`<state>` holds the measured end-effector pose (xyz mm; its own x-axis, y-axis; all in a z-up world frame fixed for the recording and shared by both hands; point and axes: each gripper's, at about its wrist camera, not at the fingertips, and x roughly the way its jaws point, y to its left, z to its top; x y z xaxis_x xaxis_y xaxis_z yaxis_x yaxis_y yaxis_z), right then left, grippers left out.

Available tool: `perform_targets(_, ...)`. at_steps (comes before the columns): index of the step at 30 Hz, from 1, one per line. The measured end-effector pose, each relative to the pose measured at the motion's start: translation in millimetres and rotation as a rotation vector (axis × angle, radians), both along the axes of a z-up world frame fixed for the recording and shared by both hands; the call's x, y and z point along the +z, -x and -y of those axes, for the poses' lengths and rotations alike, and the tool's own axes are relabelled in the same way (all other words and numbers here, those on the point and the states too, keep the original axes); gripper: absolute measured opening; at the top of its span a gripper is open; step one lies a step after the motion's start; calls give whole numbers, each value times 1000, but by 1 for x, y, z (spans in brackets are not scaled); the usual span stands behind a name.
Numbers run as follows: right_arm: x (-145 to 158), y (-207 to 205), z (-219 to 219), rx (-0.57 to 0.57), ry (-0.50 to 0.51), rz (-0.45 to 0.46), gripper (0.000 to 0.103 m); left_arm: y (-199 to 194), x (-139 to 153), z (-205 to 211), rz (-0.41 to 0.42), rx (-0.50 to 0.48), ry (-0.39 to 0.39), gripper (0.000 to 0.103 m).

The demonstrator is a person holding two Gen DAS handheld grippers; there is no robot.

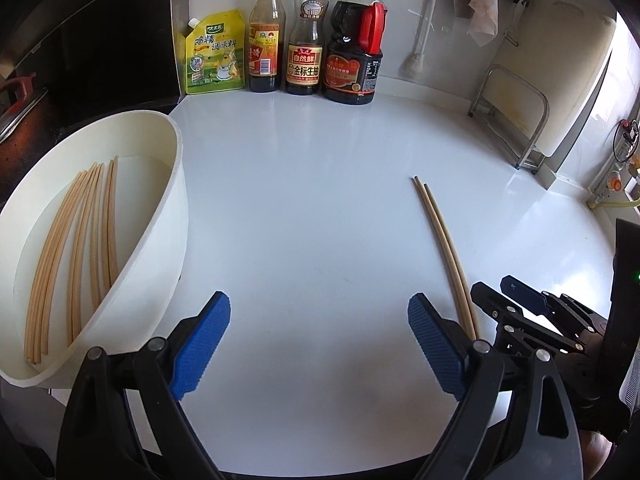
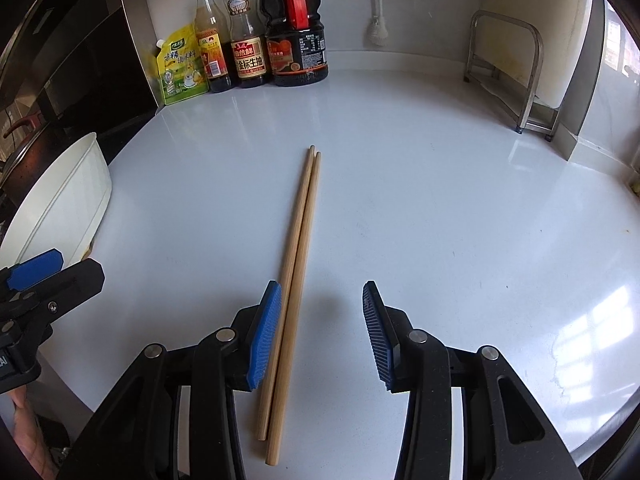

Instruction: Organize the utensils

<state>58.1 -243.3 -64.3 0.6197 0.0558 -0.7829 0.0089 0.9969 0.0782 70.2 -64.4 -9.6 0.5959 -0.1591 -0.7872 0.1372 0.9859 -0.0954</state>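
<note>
My right gripper (image 2: 318,334) is spread wide over the near edge of the counter (image 2: 440,200), grasping nothing; its left pad (image 2: 264,336) lies against the chopsticks (image 2: 298,264), which sit mid-counter. My left gripper (image 1: 318,346) gapes empty. Only the left wrist view looks inside the tub (image 1: 160,208) at the counter's left edge, where more chopsticks (image 1: 80,240) lie.

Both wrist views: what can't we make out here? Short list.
- Left wrist view: near ends of the two loose chopsticks are hidden behind the left gripper finger.
- Left wrist view: the chopsticks in the white tub overlap, so their count is unclear; the tub's near rim is cut off by the gripper body.
- Right wrist view: the tub's inside is hidden by its wall.
- Right wrist view: whether the right gripper pad touches the chopsticks.
</note>
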Motion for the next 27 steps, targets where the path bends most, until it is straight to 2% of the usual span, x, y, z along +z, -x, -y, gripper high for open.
perform_targets(14, -9, -3, -12, 36, 52, -26, 40, -2, -11, 4, -20, 8, 16, 89)
perform_targets(15, -9, -3, -13, 39, 55, -23, 39, -3, -13, 5, -24, 8, 18, 89)
perform_targets(17, -9, -3, -15, 38, 70, -17, 20, -3, -14, 6, -28, 8, 20, 89)
perform_targets(19, -9, -3, -15, 33, 80, -15, 8, -4, -15, 8, -33, 9, 24, 89)
perform_targets(24, -9, -1, -9, 33, 76, -13, 7, -11, -21, 22, -59, -9, 40, 89)
perform_targets(27, -9, 2, 4, 13, 61, -13, 7, -13, -26, 33, -58, -16, 17, 89)
